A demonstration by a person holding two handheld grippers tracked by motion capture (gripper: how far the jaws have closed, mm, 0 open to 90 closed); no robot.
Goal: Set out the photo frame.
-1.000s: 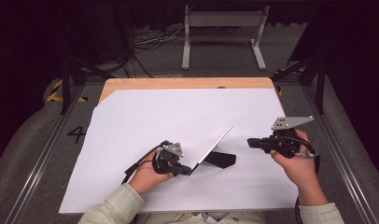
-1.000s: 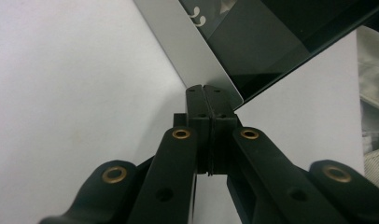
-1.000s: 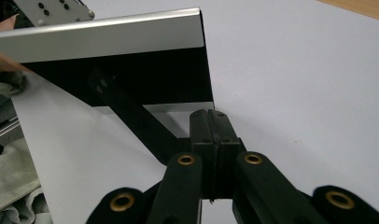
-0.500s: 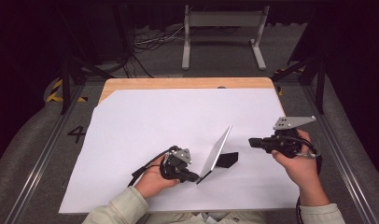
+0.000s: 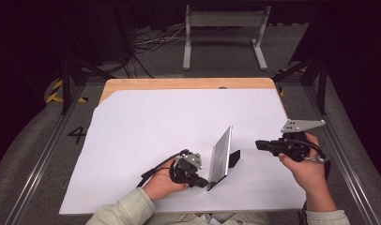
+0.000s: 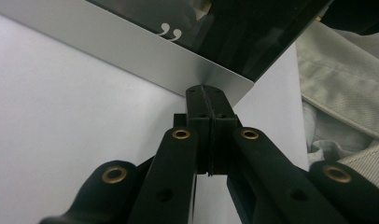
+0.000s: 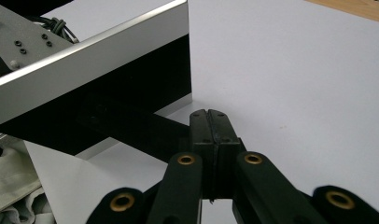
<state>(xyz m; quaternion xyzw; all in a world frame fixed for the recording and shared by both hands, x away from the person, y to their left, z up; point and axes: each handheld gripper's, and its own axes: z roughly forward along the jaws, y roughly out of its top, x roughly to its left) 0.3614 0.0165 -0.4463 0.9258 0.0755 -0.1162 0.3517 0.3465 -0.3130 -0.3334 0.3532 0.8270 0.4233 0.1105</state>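
The silver-framed, dark-glass picture frame stands propped on its black strut; left gripper clamps its near corner, right gripper hangs closed, empty; final seating appears outstanding.

- Your picture frame has a silver border around a black back, with a black stand.
- Your tabletop is covered in plain white, with a light wood strip at the upper edge.
- Both grippers are black; brass rivets dot their fingers.
- Your sleeves are pale beige.

Bright white tabletop, dark surroundings, soft focus.
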